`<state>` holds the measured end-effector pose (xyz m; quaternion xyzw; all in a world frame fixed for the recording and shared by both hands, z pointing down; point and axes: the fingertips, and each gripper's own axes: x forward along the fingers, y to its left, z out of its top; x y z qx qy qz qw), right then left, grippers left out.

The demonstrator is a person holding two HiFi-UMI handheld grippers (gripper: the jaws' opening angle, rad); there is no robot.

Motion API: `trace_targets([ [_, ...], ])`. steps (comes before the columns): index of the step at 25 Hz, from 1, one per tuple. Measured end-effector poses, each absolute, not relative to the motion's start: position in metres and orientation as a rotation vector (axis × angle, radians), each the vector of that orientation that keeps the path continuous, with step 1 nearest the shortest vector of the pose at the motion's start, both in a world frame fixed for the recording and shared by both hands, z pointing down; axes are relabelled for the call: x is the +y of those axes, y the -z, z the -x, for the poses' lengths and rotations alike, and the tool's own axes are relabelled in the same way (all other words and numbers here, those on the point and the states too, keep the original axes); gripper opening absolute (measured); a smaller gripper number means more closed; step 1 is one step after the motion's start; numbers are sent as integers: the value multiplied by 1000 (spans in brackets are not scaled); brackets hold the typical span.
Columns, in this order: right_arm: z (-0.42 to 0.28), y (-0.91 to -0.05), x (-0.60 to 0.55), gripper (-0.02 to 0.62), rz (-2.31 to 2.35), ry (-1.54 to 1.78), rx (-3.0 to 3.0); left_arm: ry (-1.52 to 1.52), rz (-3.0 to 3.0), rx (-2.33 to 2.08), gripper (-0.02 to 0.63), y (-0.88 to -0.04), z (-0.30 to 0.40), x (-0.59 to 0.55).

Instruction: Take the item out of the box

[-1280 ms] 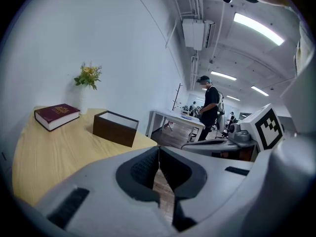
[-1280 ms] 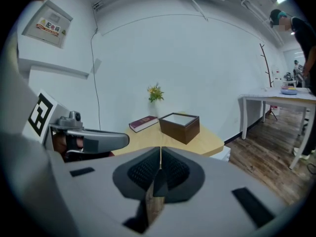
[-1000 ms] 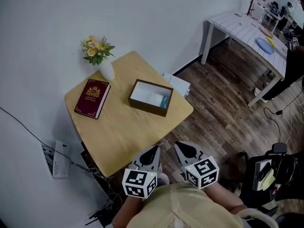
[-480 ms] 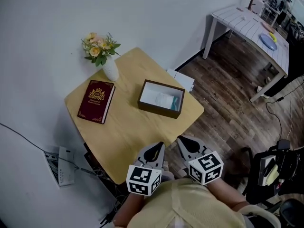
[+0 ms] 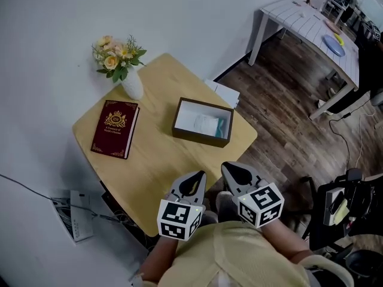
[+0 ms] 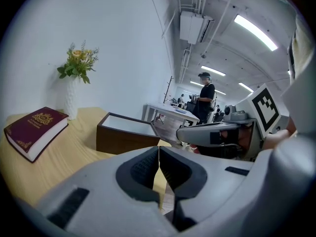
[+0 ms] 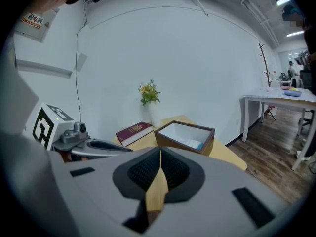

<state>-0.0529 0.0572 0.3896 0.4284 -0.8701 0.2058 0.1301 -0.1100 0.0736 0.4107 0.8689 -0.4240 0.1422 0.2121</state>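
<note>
A dark brown open box (image 5: 202, 122) sits on the round wooden table (image 5: 161, 154), near its right edge. Inside lies a white and teal item (image 5: 207, 125). My left gripper (image 5: 196, 180) and right gripper (image 5: 232, 171) hover side by side at the table's near edge, short of the box, both shut and holding nothing. In the left gripper view the jaws (image 6: 159, 150) meet in a thin line, with the box (image 6: 126, 135) ahead. In the right gripper view the shut jaws (image 7: 160, 154) point at the box (image 7: 185, 135), and the item (image 7: 194, 143) shows inside.
A maroon book (image 5: 115, 128) and a white vase of flowers (image 5: 119, 64) stand at the table's left and far side. Papers (image 5: 224, 92) lie on the floor by the wall. A white table (image 5: 308, 28) stands far right, and a black cart (image 5: 341, 205) near right.
The view has shifted slightly. Both grippers have edged a little toward the table and stay shut. Box, book and vase lie as before.
</note>
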Motion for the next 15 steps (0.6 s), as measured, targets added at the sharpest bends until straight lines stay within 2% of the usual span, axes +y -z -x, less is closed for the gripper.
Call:
trace_targets([
  [15, 50, -377, -10, 31, -1085, -545, -2591, -452, -2407, -1236, 21, -395, 110, 5],
])
